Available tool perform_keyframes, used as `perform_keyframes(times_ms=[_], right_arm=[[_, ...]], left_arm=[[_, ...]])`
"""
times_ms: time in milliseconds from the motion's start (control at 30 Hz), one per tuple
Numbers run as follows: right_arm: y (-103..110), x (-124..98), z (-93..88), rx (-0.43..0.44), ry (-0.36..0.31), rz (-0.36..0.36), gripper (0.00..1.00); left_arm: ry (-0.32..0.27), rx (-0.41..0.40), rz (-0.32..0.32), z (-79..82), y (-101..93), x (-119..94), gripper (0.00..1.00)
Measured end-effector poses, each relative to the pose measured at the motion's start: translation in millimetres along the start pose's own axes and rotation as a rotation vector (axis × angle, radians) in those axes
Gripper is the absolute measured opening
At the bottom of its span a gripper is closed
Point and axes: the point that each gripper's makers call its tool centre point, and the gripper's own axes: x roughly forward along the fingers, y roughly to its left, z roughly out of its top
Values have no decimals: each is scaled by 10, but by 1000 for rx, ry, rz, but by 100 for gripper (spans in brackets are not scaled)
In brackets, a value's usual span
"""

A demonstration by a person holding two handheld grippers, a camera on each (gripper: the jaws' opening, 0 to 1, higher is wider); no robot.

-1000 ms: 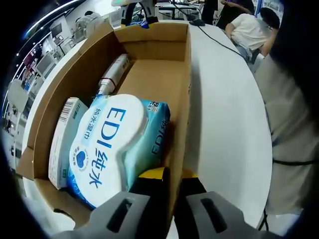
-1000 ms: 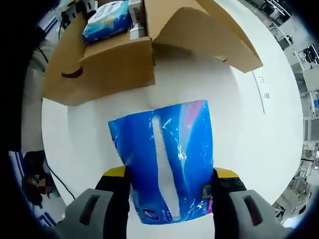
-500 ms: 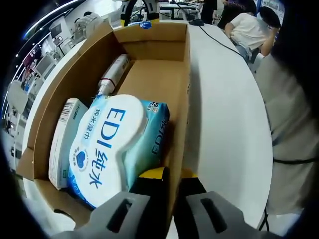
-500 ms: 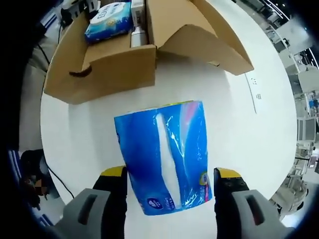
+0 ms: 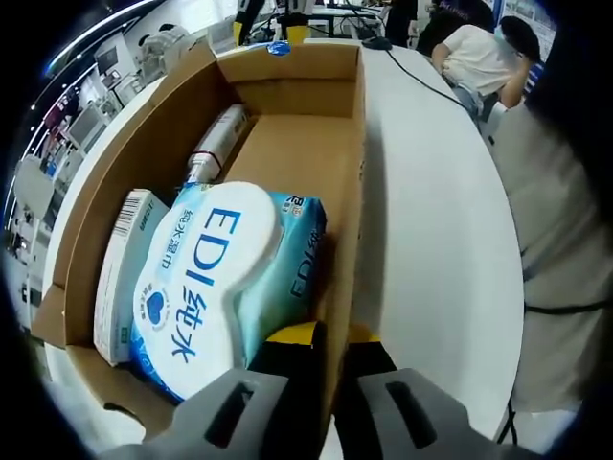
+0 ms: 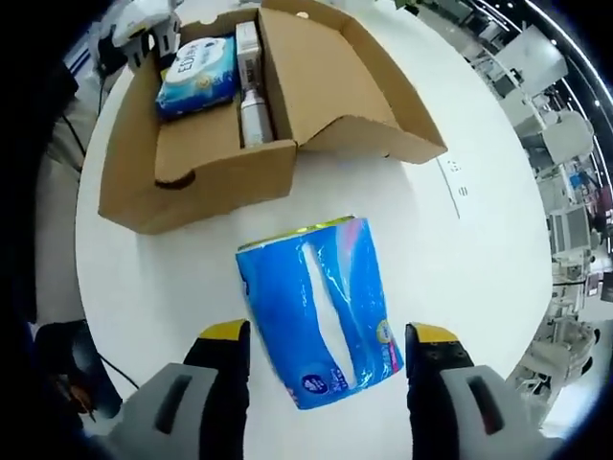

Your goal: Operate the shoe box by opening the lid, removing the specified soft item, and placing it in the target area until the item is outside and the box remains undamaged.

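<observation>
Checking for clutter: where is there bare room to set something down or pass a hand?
Bare white table lies beside the blue tissue pack, past the shoe box's open lid. Inside, the floor beyond the EDI wipes pack is free, bordered by the bottle. The near end is crowded: wipes, small carton, left gripper.

White round table (image 6: 484,254) with a power strip (image 6: 456,178) set in its top and a black cable (image 5: 414,69) trailing across it. Person in a white shirt (image 5: 482,53) sits at the far edge. Desks with equipment (image 5: 91,113) line the room beyond; more gear (image 6: 565,144) past the table. Bright overhead light strip (image 5: 101,26).
</observation>
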Motion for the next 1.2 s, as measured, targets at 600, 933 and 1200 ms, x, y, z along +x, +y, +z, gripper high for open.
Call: perform_keyframes(times_ms=[600, 933, 1200], right_arm=[[37, -442, 83, 89, -85, -165, 53], [226, -609, 97, 264, -198, -180, 57], [285, -724, 113, 423, -264, -204, 58]], left_arm=[[-8, 20, -3, 1, -2, -2, 1], [-10, 8, 0, 4, 3, 3, 1], [-11, 8, 4, 9, 1, -3, 2]])
